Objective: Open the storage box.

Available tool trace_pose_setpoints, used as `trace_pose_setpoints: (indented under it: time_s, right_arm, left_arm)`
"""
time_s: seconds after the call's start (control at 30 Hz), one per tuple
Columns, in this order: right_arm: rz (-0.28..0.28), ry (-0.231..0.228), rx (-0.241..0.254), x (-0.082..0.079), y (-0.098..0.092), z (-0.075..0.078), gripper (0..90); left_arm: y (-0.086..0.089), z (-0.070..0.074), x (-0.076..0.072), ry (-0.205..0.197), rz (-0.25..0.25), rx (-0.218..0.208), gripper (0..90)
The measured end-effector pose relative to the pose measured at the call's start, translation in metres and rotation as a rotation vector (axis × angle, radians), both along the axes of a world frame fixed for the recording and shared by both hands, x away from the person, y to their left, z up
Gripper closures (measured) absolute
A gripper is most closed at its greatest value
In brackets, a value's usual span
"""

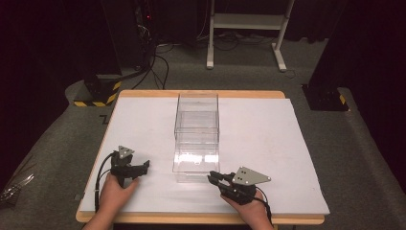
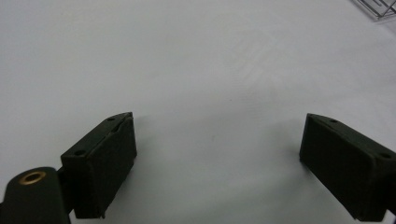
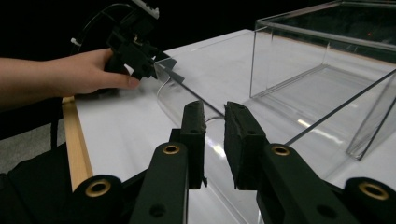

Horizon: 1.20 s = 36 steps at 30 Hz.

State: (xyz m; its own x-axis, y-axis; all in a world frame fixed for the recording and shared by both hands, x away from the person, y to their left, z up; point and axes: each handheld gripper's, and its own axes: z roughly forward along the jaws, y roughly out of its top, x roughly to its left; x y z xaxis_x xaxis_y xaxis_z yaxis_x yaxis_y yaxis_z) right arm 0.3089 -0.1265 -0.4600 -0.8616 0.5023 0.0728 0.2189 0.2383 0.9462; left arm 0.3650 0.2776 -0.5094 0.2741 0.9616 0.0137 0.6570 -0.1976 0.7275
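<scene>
A clear plastic box (image 1: pixel 197 125) stands in the middle of the white table top (image 1: pixel 268 143), and a lower clear section (image 1: pixel 195 165) reaches toward the front. My right gripper (image 1: pixel 212 178) is at that section's front right corner. In the right gripper view its jaws (image 3: pixel 214 111) stand a narrow gap apart. The thin edge of a clear panel (image 3: pixel 187 100) runs between them, and the pads do not press on it. The box's open body (image 3: pixel 327 60) lies beyond. My left gripper (image 1: pixel 142 168) rests on the table left of the box, jaws wide open (image 2: pixel 219 120) over bare white surface.
A wooden rim (image 1: pixel 201 218) edges the table at the front. On the grey carpet behind stand a white desk frame (image 1: pixel 246 21), black stands with yellow-striped bases (image 1: pixel 98 91) and loose cables (image 1: pixel 158 62). A corner of the box (image 2: pixel 376 7) shows in the left gripper view.
</scene>
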Motion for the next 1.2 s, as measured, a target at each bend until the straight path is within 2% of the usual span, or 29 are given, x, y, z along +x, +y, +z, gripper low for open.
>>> trace_pose_setpoints:
  time_s: [0.13, 0.3, 0.47, 0.67, 0.9, 1.1, 1.2]
  right_arm:
    - [-0.017, -0.010, 0.021, 0.002, -0.006, 0.003, 74.8]
    - [-0.067, -0.024, 0.052, 0.005, -0.017, 0.008, 73.6]
    - [-0.115, -0.032, 0.059, 0.009, -0.029, 0.010, 72.5]
    - [-0.202, -0.026, 0.057, 0.015, -0.047, 0.009, 70.6]
    - [-0.335, -0.030, 0.030, 0.025, -0.076, 0.005, 68.7]
    - [-0.460, -0.033, -0.035, 0.032, -0.101, -0.002, 66.8]
    - [-0.511, -0.030, -0.084, 0.035, -0.108, -0.007, 65.4]
  left_arm:
    - [0.000, 0.000, 0.000, -0.001, 0.001, 0.000, 11.3]
    - [0.000, 0.000, 0.000, 0.000, 0.000, 0.000, 11.3]
    - [0.000, 0.000, 0.000, 0.000, 0.000, 0.000, 11.3]
    - [0.000, 0.000, 0.000, 0.000, 0.000, 0.000, 11.3]
    - [0.000, 0.000, 0.000, 0.000, -0.001, 0.002, 11.3]
    - [0.000, 0.000, 0.000, 0.000, -0.001, 0.001, 11.3]
    - [0.000, 0.000, 0.000, 0.000, -0.001, 0.001, 11.3]
